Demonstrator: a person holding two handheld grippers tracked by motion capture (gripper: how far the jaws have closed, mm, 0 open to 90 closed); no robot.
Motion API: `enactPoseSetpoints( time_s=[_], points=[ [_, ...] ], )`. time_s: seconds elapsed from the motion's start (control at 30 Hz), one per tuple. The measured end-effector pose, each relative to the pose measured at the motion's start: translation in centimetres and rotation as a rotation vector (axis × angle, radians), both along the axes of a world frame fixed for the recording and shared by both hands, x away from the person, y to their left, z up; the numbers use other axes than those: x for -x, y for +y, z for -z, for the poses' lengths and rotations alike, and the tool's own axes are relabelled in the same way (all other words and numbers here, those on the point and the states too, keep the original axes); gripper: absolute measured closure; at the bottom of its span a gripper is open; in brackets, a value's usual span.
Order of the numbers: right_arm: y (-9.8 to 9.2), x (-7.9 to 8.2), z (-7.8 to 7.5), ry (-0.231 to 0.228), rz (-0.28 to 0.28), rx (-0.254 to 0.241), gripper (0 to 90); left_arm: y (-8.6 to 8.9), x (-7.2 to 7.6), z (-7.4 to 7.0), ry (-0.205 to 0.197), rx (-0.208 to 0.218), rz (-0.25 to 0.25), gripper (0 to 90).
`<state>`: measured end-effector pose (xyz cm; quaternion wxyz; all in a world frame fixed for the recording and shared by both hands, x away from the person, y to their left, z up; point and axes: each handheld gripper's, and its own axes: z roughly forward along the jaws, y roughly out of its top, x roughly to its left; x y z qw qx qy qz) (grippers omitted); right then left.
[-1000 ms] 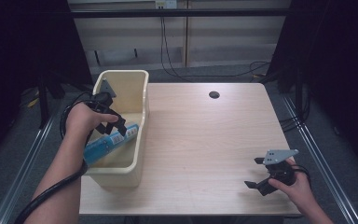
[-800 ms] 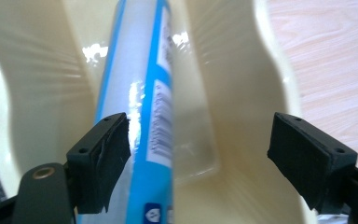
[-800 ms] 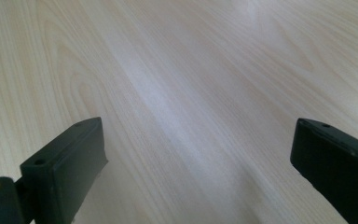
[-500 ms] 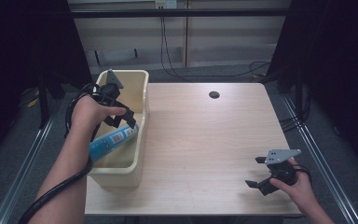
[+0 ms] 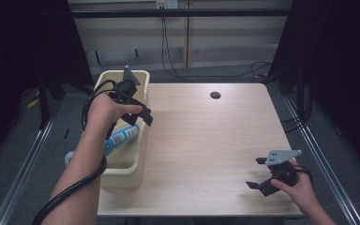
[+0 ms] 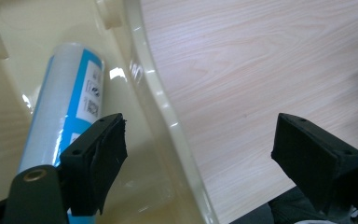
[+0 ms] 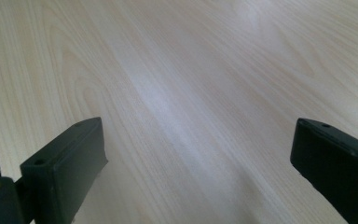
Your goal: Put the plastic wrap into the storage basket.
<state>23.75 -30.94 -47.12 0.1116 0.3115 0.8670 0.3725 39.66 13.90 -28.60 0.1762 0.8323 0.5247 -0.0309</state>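
Observation:
A blue-and-white tube (image 5: pixel 122 138) lies slanted inside the cream bin (image 5: pixel 122 180) at the table's left edge, with my left forearm hiding part of it. My left gripper (image 5: pixel 143 114) hovers over the bin's right rim. Its jaws have just been opening and nothing is gripped between them. The left gripper view looks down past the gripper (image 6: pixel 200 149) at the tube (image 6: pixel 67 102), the bin's rim (image 6: pixel 154 88) and the table. My right gripper (image 5: pixel 255 172) rests open near the table's front right corner, its jaws (image 7: pixel 198 158) wide apart over bare wood.
The light wooden table (image 5: pixel 215 140) has a dark cable hole (image 5: pixel 215 95) near its far edge. A thick black cable trails from my left gripper along the forearm. Metal rails run along the floor on both sides of the table.
My left gripper has risen from the tube inside the bin and moved toward the bin's right rim. The tube stays in the bin. The right gripper has not moved.

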Motion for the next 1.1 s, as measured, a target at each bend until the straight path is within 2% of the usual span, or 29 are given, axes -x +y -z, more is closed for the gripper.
enactPoseSetpoints(
  time_s=[0.07, 0.3, 0.37, 0.4, 0.47, 0.7, 0.73, 0.77, 0.93, 1.1],
  points=[
    [0.0, 0.0, 0.0, -0.001, -0.001, 0.001, 3.1, -0.5, 0.1, 0.0, -0.005, 0.007, 0.002, 17.1],
    [0.0, 0.0, 0.0, -0.005, -0.002, 0.001, 3.1, -2.0, 0.2, -0.3, -0.026, 0.013, 0.059, 17.1],
    [0.1, 0.0, 0.0, -0.004, -0.005, -0.001, 3.1, -2.5, 0.3, -0.4, -0.033, 0.027, 0.051, 17.1],
    [0.0, 0.0, -0.1, -0.006, -0.002, 0.000, 3.1, -2.6, 0.3, -0.5, -0.034, 0.024, 0.066, 17.1],
    [0.0, 0.0, -0.1, -0.002, -0.005, -0.003, 3.1, -3.1, 0.3, -0.5, -0.039, 0.028, 0.065, 17.1],
    [0.1, 0.1, -0.1, -0.003, -0.005, -0.006, 3.1, -4.2, 0.2, -0.4, -0.043, 0.041, 0.091, 17.0],
    [0.1, 0.1, -0.1, -0.002, -0.005, -0.006, 3.1, -4.4, 0.1, -0.4, -0.047, 0.037, 0.107, 16.9],
    [0.1, 0.1, -0.1, -0.002, -0.005, -0.006, 3.1, -4.5, 0.2, -0.4, -0.045, 0.042, 0.099, 16.9],
    [0.1, 0.1, -0.1, -0.009, -0.003, -0.001, 3.1, -5.4, 0.1, -0.1, -0.055, 0.051, 0.122, 16.8],
    [0.1, 0.1, -0.2, -0.005, -0.006, -0.004, 3.1, -6.5, 0.2, 0.4, -0.042, 0.057, 0.142, 16.7]
  ],
)
